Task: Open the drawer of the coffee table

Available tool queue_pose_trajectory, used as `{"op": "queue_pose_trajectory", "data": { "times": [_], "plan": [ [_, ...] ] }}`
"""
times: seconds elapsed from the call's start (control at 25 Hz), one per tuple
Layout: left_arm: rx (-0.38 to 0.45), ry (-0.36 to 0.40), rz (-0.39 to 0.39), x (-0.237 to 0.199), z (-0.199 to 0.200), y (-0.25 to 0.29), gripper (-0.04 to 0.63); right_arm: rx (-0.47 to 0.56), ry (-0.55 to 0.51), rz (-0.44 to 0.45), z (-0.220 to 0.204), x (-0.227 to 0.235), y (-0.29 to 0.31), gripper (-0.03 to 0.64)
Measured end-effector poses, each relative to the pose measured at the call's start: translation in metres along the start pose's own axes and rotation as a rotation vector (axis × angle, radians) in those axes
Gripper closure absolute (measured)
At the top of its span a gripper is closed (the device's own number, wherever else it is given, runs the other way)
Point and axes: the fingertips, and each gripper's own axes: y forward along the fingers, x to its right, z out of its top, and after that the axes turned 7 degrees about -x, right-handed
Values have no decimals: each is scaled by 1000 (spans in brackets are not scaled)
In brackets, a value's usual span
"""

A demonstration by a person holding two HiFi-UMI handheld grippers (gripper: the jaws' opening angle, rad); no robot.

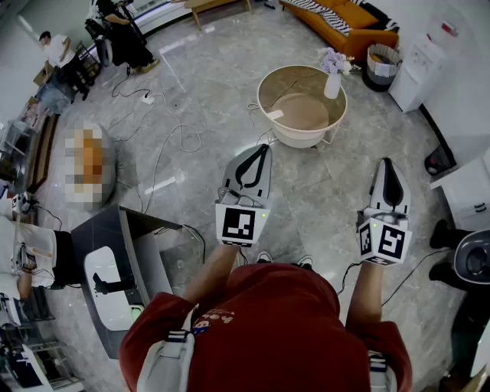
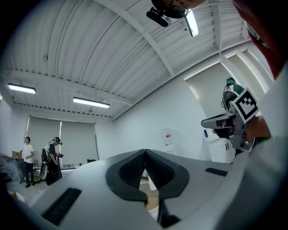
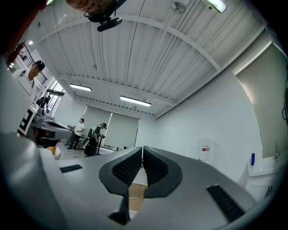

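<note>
The round cream coffee table stands on the floor ahead of me, in the upper middle of the head view, with a white vase of flowers on its right rim. I cannot make out its drawer from here. My left gripper is held level in the air short of the table, pointing at its near left side, jaws shut and empty. My right gripper hovers further right, apart from the table, also shut on nothing. In the left gripper view the closed jaws hide most of the table. The right gripper view shows shut jaws.
An orange sofa, a basket and a white cabinet stand behind the table. Cables trail over the tiled floor to the left. A dark grey cart sits at my near left. People stand far left.
</note>
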Motion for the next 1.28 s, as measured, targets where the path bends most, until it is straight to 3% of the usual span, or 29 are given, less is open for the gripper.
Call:
{"op": "queue_pose_trajectory", "data": {
  "times": [0.96,1.28],
  "plan": [
    [-21,-34,4,-64,-47,-14,581,-37,45,-8,-21,-82,25,592],
    [-61,-47,-20,-67,-72,10,581,-99,63,11,-50,-92,46,592]
  ]
}}
